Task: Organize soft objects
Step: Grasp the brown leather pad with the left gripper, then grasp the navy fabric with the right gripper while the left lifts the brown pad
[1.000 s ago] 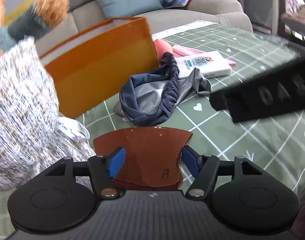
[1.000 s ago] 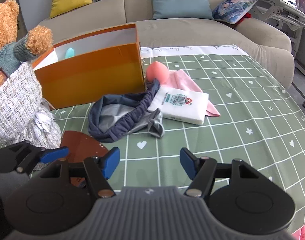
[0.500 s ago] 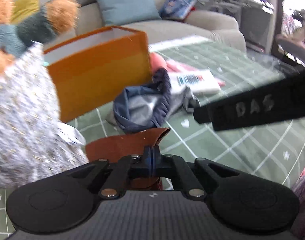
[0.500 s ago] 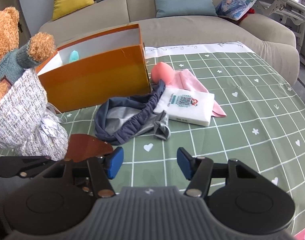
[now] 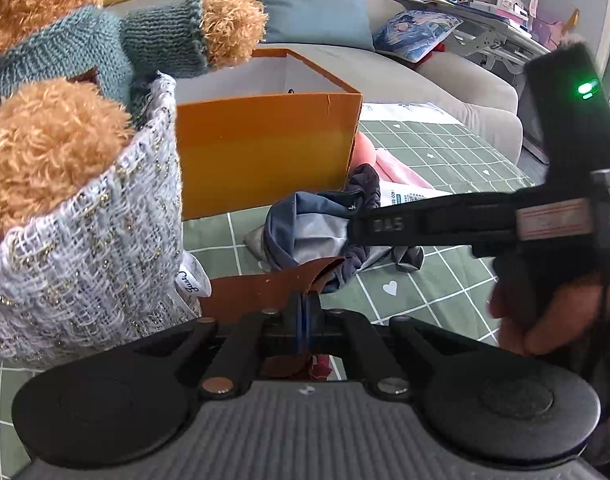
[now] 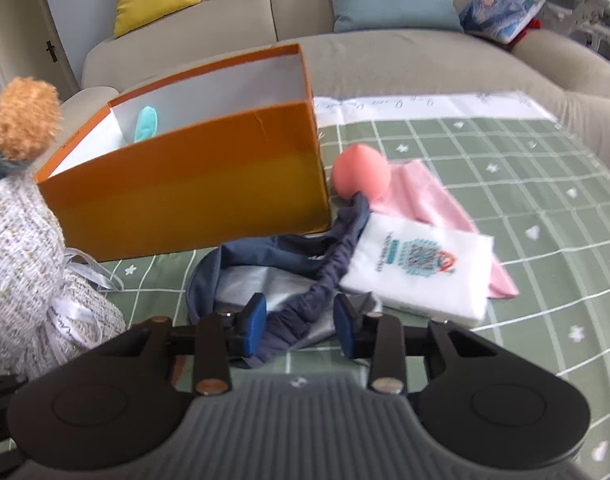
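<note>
My left gripper (image 5: 304, 312) is shut on a brown leather piece (image 5: 261, 290) and holds it lifted beside a teddy bear (image 5: 65, 152) in a tweed dress. My right gripper (image 6: 299, 326) is open, its fingers either side of a crumpled navy and grey cloth (image 6: 281, 280); the cloth also shows in the left wrist view (image 5: 317, 228). An open orange box (image 6: 193, 176) stands behind the cloth, with a teal item (image 6: 146, 123) inside. A pink ball (image 6: 360, 174), a pink cloth (image 6: 425, 196) and a white tissue pack (image 6: 421, 268) lie to the right.
The green checked tablecloth (image 6: 525, 208) covers the table. A beige sofa (image 6: 385, 56) with yellow and blue cushions stands behind it. The teddy bear (image 6: 21, 208) sits at the left edge. The right gripper's body (image 5: 505, 224) crosses the left wrist view.
My left gripper closed on the brown leather piece and lifted it. My right gripper moved forward and down, so its open fingers now straddle the navy cloth.
</note>
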A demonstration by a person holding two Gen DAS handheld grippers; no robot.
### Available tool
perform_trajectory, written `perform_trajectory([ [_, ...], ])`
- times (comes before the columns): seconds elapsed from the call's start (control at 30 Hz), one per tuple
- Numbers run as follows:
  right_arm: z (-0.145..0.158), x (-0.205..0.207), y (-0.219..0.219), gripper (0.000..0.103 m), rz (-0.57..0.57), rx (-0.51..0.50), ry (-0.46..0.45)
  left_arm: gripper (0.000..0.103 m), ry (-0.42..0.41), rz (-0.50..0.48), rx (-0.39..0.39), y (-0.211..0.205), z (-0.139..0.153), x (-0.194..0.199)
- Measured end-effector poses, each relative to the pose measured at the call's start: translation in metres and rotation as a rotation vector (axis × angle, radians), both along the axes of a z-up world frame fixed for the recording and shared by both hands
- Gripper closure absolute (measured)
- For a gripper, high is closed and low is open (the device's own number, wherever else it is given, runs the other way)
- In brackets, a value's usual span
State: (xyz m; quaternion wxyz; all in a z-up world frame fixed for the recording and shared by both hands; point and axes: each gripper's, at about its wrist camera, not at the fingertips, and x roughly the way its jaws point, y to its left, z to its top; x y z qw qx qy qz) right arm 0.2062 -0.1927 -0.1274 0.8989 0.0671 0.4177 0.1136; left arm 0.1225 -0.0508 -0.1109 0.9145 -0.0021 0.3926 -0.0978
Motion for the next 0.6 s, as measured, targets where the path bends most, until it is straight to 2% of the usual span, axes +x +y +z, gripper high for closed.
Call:
perform_trajectory([
  [0.1, -0.008, 0.008, 0.001, 0.07, -0.008, 0.014, 0.023, 0.102, 0.008, 0.0, -0.013, 0.001, 0.001, 0.001],
  [0.13, -0.011, 0.01, 0.002, 0.075, -0.008, 0.013, 0.03, 0.102, 0.007, -0.002, -0.013, 0.001, 0.001, 0.001],
  [0.17, -0.013, 0.011, 0.003, 0.086, -0.005, 0.012, 0.035, 0.102, 0.008, -0.002, -0.013, 0.0, 0.001, 0.001],
  [0.27, -0.011, 0.009, 0.006, 0.097, 0.0, -0.004, 0.025, 0.102, 0.012, 0.003, -0.015, 0.001, 0.001, 0.002],
  [0.4, 0.007, -0.002, 0.006, 0.099, 0.025, -0.036, -0.047, 0.102, 0.007, 0.013, -0.024, 0.004, 0.003, 0.0],
  [0.6, 0.042, -0.021, -0.007, 0.099, 0.005, -0.007, -0.128, 0.102, -0.012, 0.027, -0.026, 0.01, 0.012, -0.005],
])
